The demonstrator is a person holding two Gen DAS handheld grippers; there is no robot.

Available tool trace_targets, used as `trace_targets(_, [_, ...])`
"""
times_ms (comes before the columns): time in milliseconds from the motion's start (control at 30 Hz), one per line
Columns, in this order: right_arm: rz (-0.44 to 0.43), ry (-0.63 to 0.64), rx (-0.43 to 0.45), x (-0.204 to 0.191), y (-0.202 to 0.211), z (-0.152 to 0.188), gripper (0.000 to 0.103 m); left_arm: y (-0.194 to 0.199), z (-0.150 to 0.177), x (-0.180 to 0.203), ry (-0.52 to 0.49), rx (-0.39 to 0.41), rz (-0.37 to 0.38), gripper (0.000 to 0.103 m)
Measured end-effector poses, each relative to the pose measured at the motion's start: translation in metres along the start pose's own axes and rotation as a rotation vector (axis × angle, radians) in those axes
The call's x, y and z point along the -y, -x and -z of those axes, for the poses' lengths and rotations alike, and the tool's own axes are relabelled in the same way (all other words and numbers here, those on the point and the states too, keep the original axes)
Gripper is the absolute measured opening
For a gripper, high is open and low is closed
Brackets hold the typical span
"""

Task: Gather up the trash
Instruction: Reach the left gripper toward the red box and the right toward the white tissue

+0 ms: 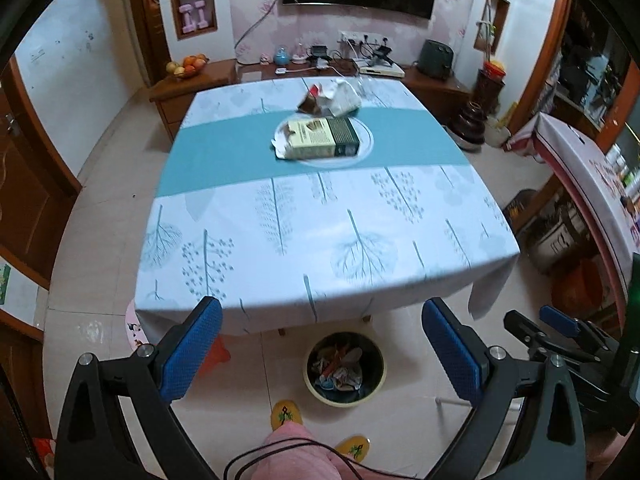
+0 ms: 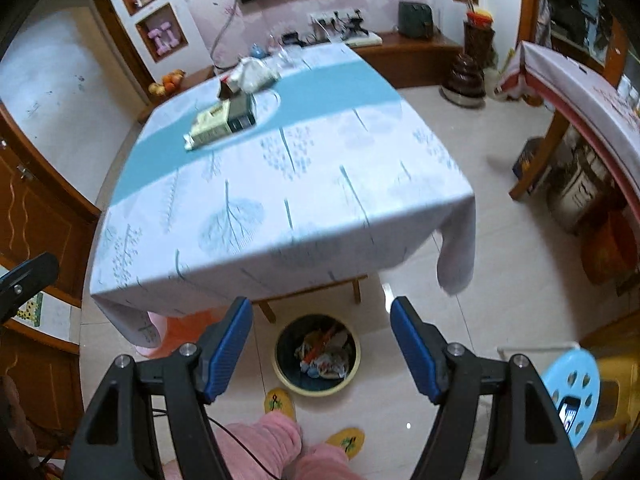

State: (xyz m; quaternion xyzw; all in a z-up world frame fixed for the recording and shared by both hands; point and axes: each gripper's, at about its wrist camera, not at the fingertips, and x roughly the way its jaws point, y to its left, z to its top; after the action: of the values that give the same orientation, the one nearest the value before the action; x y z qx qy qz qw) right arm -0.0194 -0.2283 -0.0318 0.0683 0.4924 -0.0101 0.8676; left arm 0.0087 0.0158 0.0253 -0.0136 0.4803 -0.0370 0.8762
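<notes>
Even indoor light, moderately bright. Soft glare on the tablecloth (image 1: 320, 236) near its front edge; faint sheen on the floor tiles (image 2: 440, 128). Both views slightly motion-blurred, right wrist worse. Strong fisheye bending, dark vignette in corners.

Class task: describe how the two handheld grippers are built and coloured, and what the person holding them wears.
Both the left gripper and right gripper have black angular frames with silver bolts and two fingers faced with blue textured pads. A thin black cable loops below. The person wears pink trousers and yellow patterned slippers.
</notes>
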Motion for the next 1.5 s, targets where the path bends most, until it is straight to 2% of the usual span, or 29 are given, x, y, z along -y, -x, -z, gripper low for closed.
trace_targets(300, [-0.033, 0.056, 0.058, -0.016, 0.008, -0.051, 0.072, -0.004, -0.052, -0.016, 0.039, 0.037, 0.017, 0.099])
trace_targets(433, [-0.04, 0.06, 0.071, -0.027, -0.003, -0.082, 0.072, -0.017, -0.092, -0.027, 0.034, 0.058, 0.033, 0.099])
trace_targets(600, [-0.035, 0.056, 0.072, -0.046, -0.023, -0.13, 0.072, -0.048, -0.159, -0.043, 0.007, 0.076, 0.062, 0.099])
trace_targets(867, [-0.03, -0.023, 0.023, -0.083, -0.078, -0.233, 0.075, -0.136, -0.275, -0.07, -0.035, 0.01, 0.119, 0.099])
trace_targets(1067, [-0.021, -0.032, 0.011, -0.108, -0.13, -0.313, 0.075, -0.216, -0.338, -0.081, -0.064, -0.049, 0.131, 0.099])
trace_targets(1267, [0.005, 0.051, 0.001, -0.128, -0.198, -0.373, 0.075, -0.291, -0.375, -0.085, -0.053, -0.107, 0.137, 0.099])
trace_targets(1500, [-0.008, 0.107, -0.016, -0.138, -0.262, -0.402, 0.075, -0.344, -0.39, -0.089, -0.061, -0.144, 0.129, 0.099])
